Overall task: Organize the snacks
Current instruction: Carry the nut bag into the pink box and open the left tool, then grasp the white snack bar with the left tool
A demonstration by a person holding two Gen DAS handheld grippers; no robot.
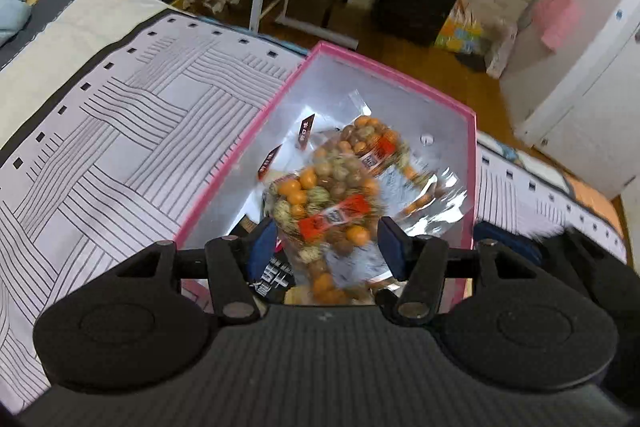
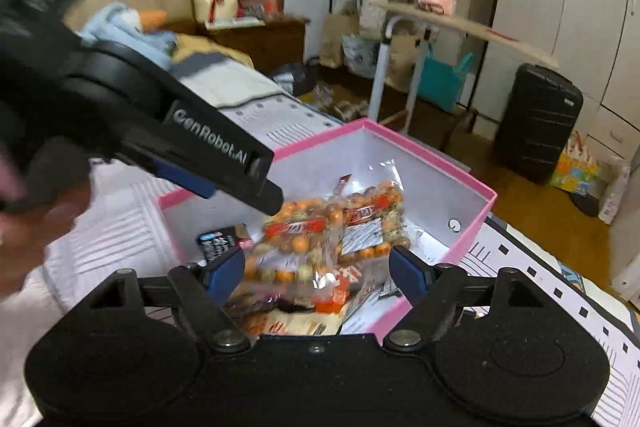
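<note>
Lying in the pink box [image 1: 474, 163] on the bed [image 1: 120, 115], the top nut bag [image 1: 324, 211] runs lengthwise away from my left gripper [image 1: 326, 239], nearest, its pads apart and clear; my right gripper [image 2: 316, 267] hangs open alongside.

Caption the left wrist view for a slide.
Open left hand-held gripper above mixed-nut snack bags in pink box.
</note>
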